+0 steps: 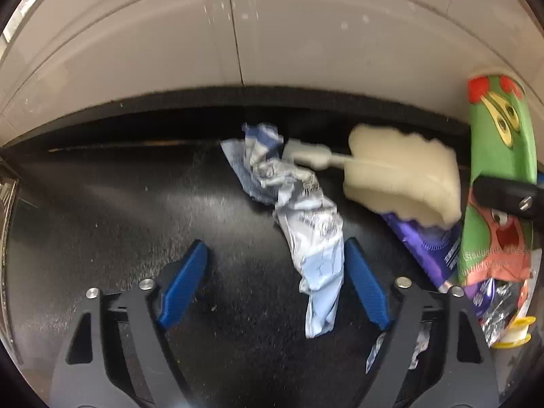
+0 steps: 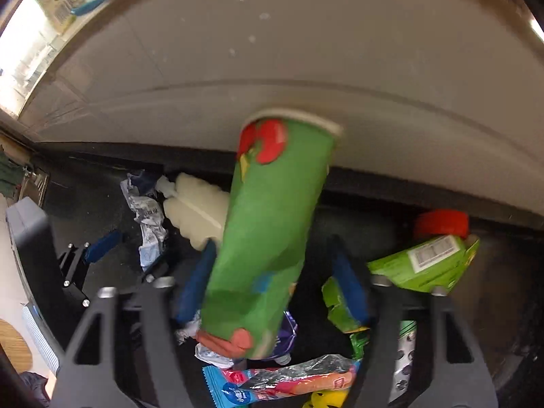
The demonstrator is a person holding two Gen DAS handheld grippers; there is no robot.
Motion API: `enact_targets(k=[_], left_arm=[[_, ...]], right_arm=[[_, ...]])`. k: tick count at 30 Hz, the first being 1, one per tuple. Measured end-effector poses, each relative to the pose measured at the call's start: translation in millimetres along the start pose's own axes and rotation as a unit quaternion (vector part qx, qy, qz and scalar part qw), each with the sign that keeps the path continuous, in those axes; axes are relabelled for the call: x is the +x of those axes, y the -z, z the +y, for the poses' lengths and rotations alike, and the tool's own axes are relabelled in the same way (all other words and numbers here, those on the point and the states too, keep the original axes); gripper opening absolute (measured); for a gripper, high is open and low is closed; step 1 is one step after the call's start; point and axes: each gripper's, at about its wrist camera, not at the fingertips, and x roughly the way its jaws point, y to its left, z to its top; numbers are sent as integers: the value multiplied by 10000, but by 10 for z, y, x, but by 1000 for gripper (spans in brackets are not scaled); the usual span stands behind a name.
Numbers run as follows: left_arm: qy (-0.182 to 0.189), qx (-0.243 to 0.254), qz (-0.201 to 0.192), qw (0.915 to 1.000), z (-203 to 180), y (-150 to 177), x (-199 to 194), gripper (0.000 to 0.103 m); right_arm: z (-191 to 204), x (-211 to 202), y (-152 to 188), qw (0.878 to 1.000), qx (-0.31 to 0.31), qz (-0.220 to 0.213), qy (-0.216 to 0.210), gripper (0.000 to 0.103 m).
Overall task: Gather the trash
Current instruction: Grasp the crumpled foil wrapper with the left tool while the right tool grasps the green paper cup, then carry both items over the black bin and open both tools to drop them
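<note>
A crumpled blue-and-white wrapper (image 1: 306, 224) lies on the black counter (image 1: 119, 210), its near end between the pads of my open left gripper (image 1: 275, 272), close to the right pad. A cream squeeze bottle (image 1: 401, 176) lies just behind it. A tall green paper cup (image 2: 268, 238) stands tilted between the pads of my right gripper (image 2: 272, 282), touching the left pad; a gap shows to the right pad. The cup also shows at the right edge of the left wrist view (image 1: 499, 170). The left gripper (image 2: 102, 248) shows at the left of the right wrist view.
A pile of wrappers lies under the cup: purple foil (image 1: 431, 248), a blue-and-pink snack wrapper (image 2: 282, 380). A crushed green carton with a red cap (image 2: 428, 258) lies at the right. A pale tiled wall (image 1: 272, 34) runs behind the counter.
</note>
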Motion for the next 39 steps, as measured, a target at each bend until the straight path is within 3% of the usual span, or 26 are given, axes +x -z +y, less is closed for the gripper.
enact_targets(k=[1, 2, 3, 4, 11, 18, 27, 34, 39], left_arm=[[8, 14, -45, 10000, -13, -13, -15, 54], [-10, 32, -33, 10000, -31, -33, -27, 45], [32, 23, 13, 10000, -38, -41, -43, 26], [104, -33, 66, 9999, -34, -45, -62, 24], [165, -79, -32, 9998, -20, 115, -688, 22], [185, 211, 40, 9996, -83, 671, -1470, 22], [180, 270, 102, 9994, 16, 1322, -1903, 22], [-6, 380, -57, 9993, 73, 1567, -2196, 22], [-165, 79, -186, 9997, 356, 1685, -2387, 22]], right_arm=[[6, -7, 9, 10000, 5, -19, -52, 50], [19, -25, 21, 10000, -28, -40, -16, 48], [41, -60, 39, 9999, -76, -77, -22, 47], [52, -107, 70, 9999, -93, -119, -72, 46], [177, -784, 465, 9971, -382, -655, -73, 46], [129, -1350, 1159, 9959, -420, -806, 29, 46], [271, -1748, 1856, 9936, -530, -980, 179, 46], [409, -1892, 2030, 9918, -605, -1123, 57, 46], [679, -1942, 2072, 9894, -892, -1142, -133, 46]])
